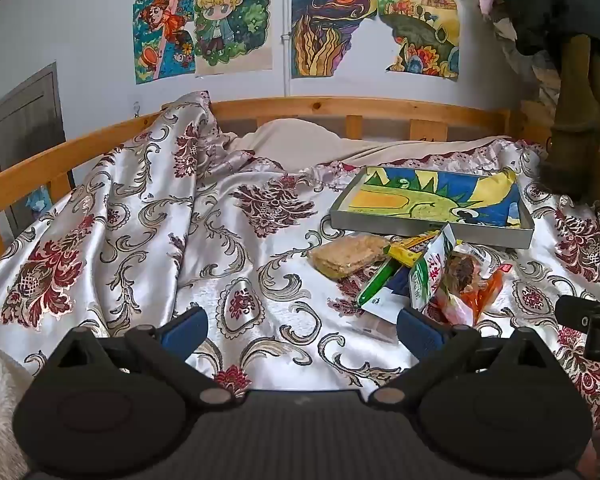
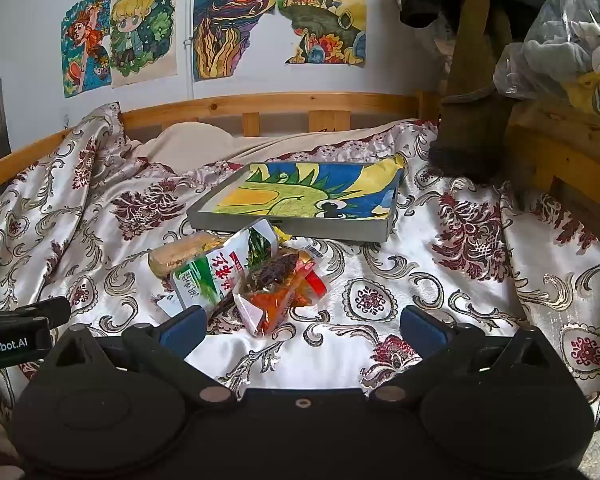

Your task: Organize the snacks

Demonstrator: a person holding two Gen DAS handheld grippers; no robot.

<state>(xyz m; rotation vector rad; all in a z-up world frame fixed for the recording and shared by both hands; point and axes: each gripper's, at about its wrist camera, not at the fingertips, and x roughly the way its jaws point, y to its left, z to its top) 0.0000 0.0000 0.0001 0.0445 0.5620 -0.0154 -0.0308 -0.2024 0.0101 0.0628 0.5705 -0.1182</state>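
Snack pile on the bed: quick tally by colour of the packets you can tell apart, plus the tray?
Tan biscuit packet: 1
Green-and-white pouch: 1
Orange-and-clear packet: 1
Yellow packet: 1
Green stick packet: 1
Grey tray: 1
Total: 6; more may lie hidden underneath.

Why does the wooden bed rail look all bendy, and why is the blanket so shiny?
In the left wrist view the fisheye lens curves the straight bed rail into an arc; the right wrist view bends it the same way. In both views the satin blanket throws back the room light as white glare, strongest near the snack pile. The picture corners go dark.
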